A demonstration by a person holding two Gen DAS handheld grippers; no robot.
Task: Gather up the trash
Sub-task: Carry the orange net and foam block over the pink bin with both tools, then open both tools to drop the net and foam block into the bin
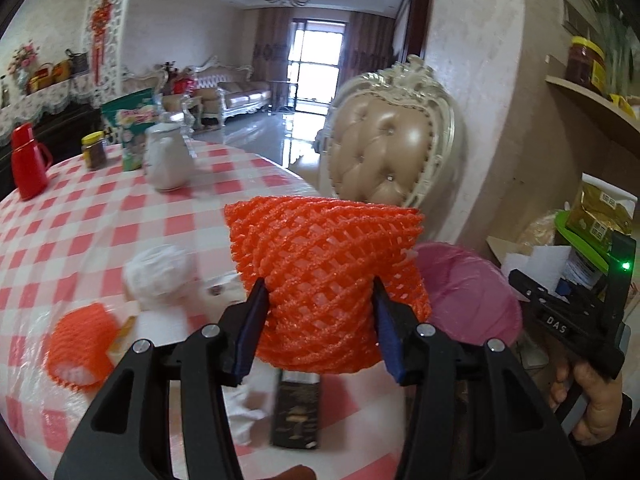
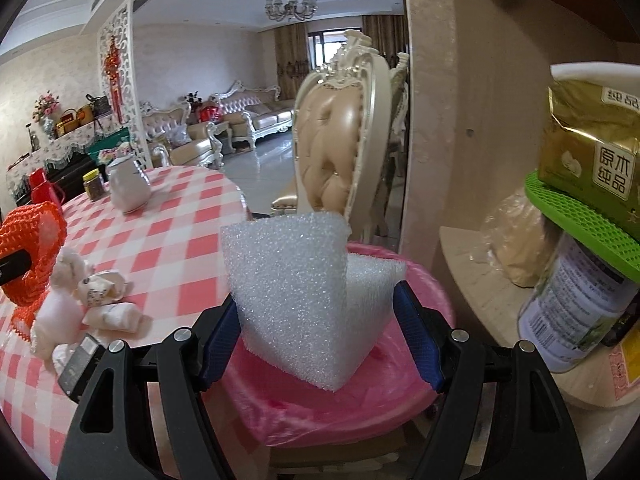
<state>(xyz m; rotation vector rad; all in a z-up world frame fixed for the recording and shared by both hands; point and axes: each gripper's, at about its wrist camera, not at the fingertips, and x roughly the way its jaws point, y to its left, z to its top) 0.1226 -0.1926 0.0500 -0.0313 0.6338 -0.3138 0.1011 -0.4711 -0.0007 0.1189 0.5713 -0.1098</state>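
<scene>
The pink-lined trash bin (image 2: 340, 408) stands just off the edge of the checked table (image 1: 100, 216), by the tufted chair (image 1: 384, 152); no trash shows inside it yet. Directly over the bin, the right gripper (image 2: 320, 344) pinches a folded white foam sheet (image 2: 296, 292), ready, I judge, to drop. Left of the bin, above the table edge, the left gripper (image 1: 320, 316) holds an orange foam fruit net (image 1: 324, 280) between its blue pads. Left on the table, farther from the bin: a second orange net (image 1: 80, 344), crumpled white tissue (image 1: 156, 276), small wrappers (image 2: 108, 300) and a dark wrapper (image 1: 296, 412). Most collecting remains.
</scene>
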